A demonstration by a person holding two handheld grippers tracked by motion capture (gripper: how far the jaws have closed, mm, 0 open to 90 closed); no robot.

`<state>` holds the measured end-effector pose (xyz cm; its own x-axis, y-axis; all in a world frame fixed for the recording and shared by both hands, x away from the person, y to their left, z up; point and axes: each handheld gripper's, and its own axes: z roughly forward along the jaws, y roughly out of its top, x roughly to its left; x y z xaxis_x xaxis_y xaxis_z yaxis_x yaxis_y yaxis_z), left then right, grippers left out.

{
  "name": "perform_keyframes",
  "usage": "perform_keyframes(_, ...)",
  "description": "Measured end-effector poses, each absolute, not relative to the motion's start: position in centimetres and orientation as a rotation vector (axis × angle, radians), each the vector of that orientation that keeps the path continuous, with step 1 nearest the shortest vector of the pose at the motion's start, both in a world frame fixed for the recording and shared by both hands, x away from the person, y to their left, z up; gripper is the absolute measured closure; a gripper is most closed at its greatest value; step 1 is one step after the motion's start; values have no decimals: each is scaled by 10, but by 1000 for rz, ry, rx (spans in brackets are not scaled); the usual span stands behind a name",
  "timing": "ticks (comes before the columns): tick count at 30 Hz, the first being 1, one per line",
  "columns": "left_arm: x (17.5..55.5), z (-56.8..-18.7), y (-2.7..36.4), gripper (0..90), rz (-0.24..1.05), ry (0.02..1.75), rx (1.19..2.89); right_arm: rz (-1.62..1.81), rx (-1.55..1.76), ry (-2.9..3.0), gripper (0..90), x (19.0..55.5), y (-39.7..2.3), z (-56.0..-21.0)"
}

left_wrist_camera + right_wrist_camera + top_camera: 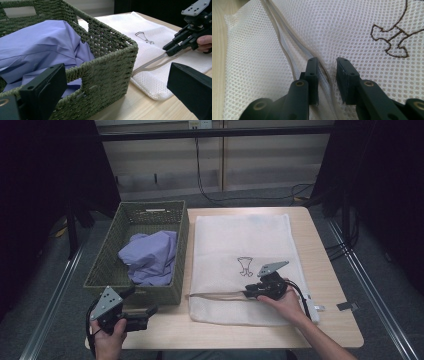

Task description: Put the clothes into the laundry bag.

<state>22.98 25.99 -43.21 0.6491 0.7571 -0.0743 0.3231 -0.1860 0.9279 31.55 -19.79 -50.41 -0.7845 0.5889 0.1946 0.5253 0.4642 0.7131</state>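
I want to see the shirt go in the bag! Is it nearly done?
Not yet. The mesh bag lies flat with its zipper already open. The right gripper straddles one zipper edge, not yet pinching. The purple shirt waits in the basket; the left gripper is open beside it.

High view: overhead, facing forward and down across the counter (280, 332). Left gripper view: low, close beside the basket (105, 65), facing the mesh bag (150, 42). Right gripper view: inches-close on that bag, shared by all.

At frame left, a lilac cloth garment (37, 47) is lying in the woven green basket (110, 62); at right, the right gripper (172, 50) is touching a white mesh bag (150, 82).
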Motion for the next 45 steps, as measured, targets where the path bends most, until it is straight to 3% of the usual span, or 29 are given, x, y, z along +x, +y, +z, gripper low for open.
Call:
perform_keyframes(13, 231, -432, 260, 28, 497, 867, 1780, 1261, 960, 2569, 752, 310, -200, -509)
perform_keyframes(17, 233, -433, 261, 29, 496, 880, 1781, 1221, 970, 2559, 843, 311, -198, -508)
perform_keyframes(20, 233, -433, 262, 29, 494, 875, 1775, 1224, 1005, 2566, 861, 314, -199, -507)
perform_keyframes(45, 233, -433, 262, 29, 493, 862, 1773, 1366, 1119, 2482, 879, 315, -208, -489)
